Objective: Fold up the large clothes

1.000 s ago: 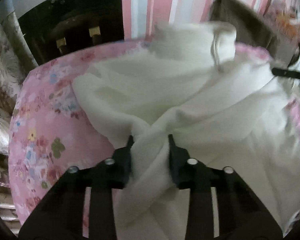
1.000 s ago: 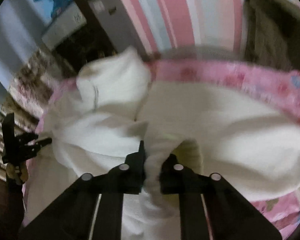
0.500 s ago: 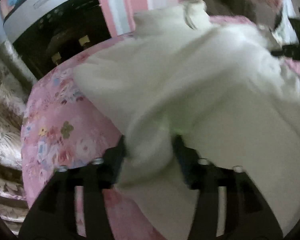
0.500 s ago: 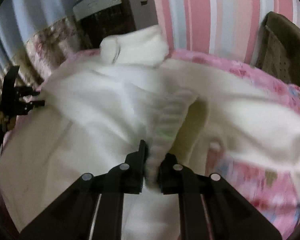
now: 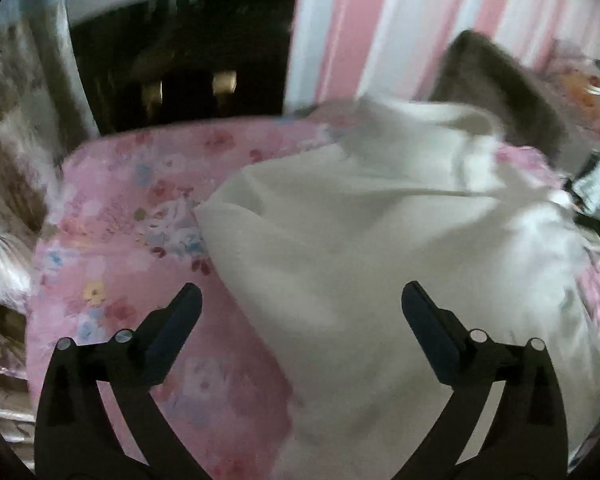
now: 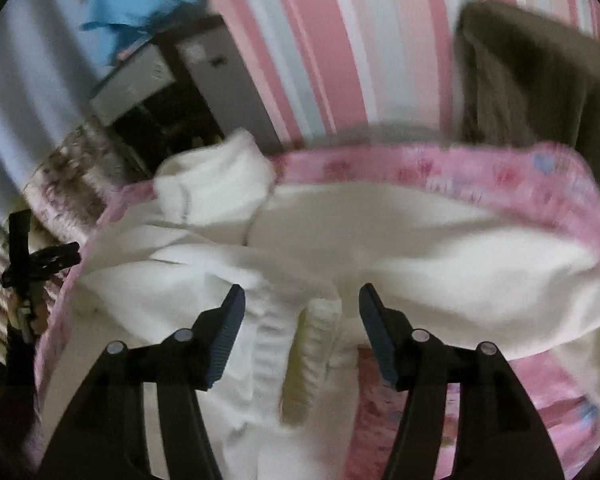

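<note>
White garment lies spread on pink floral bed cover, collar toward striped wall. No containers seen. Left claw wide open, holds nothing; garment's edge runs between its fingers, left finger over bare cover, right finger over cloth. Contact unclear. Right claw open too, empty; ribbed cuff of a sleeve sits between its fingers, not pinched. Left claw shows at left edge of right wrist view, beside the garment. Dark cabinet behind bed, grey-brown cloth at right. Frames blurry.
</note>
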